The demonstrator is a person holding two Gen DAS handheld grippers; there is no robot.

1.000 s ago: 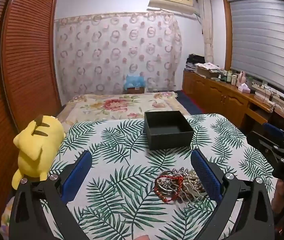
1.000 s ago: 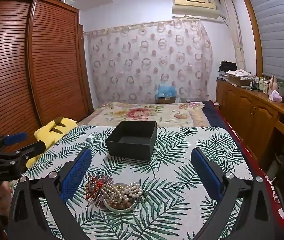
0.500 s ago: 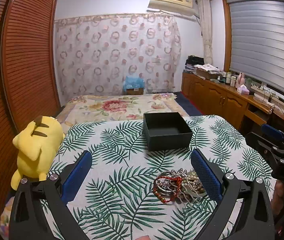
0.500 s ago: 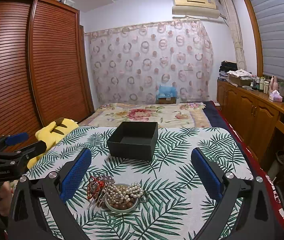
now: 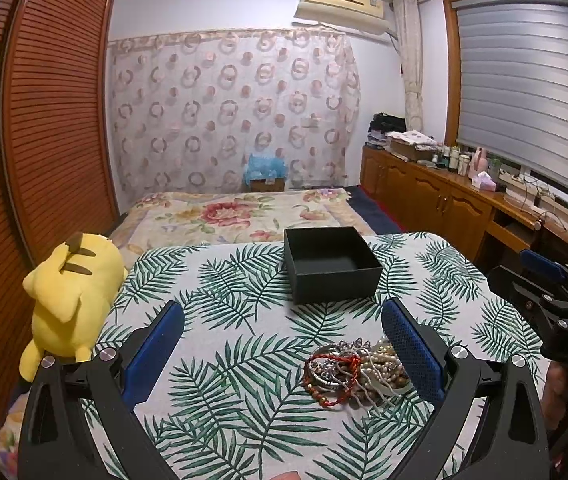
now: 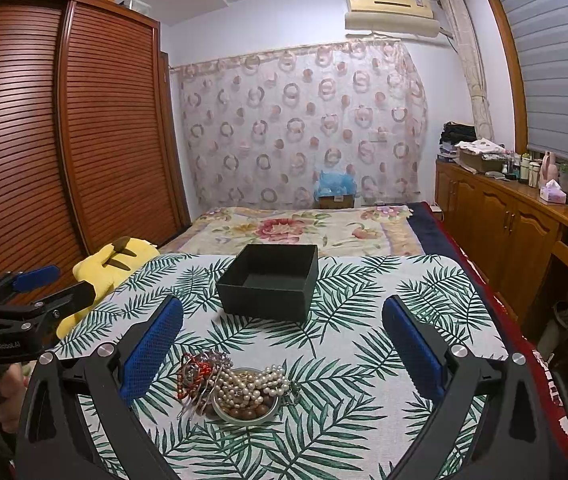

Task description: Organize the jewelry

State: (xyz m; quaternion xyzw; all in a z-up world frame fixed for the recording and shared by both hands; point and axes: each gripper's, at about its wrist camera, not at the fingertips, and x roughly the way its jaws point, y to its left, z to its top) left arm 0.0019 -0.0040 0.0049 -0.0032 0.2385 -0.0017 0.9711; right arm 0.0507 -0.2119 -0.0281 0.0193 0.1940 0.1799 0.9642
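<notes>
Through the left wrist camera I count one black box [image 5: 332, 264], open-topped and with nothing inside, one heap of jewelry [image 5: 353, 370], and one yellow plush toy [image 5: 68, 298] at the edge of the leaf-print tablecloth [image 5: 244, 360]. My left gripper [image 5: 282, 354] is held above the cloth with its two blue pads spread wide and nothing between them. The heap lies just inside my right pad, partly hidden by it; red cord, silver bangles and pearl strands are tangled together. The box stands ahead of the fingers, a little right of centre, well apart from the heap. The plush sits far out to the left of the tool. At the right edge I see the right gripper [image 5: 543, 280] from the side, a hand [image 5: 563, 396] below it on the grip.

Through the right wrist camera I again count one box [image 6: 270, 282], one heap [image 6: 232, 384] spilling over a small round dish [image 6: 244, 412], and one plush [image 6: 116, 264]. My right gripper [image 6: 282, 354] is spread wide as well, holding nothing. The dish lies between the pads, nearer the left one. The box stands straight ahead, apart from the dish. The left gripper [image 6: 40, 280] shows at the left edge, fingers apart.
</notes>
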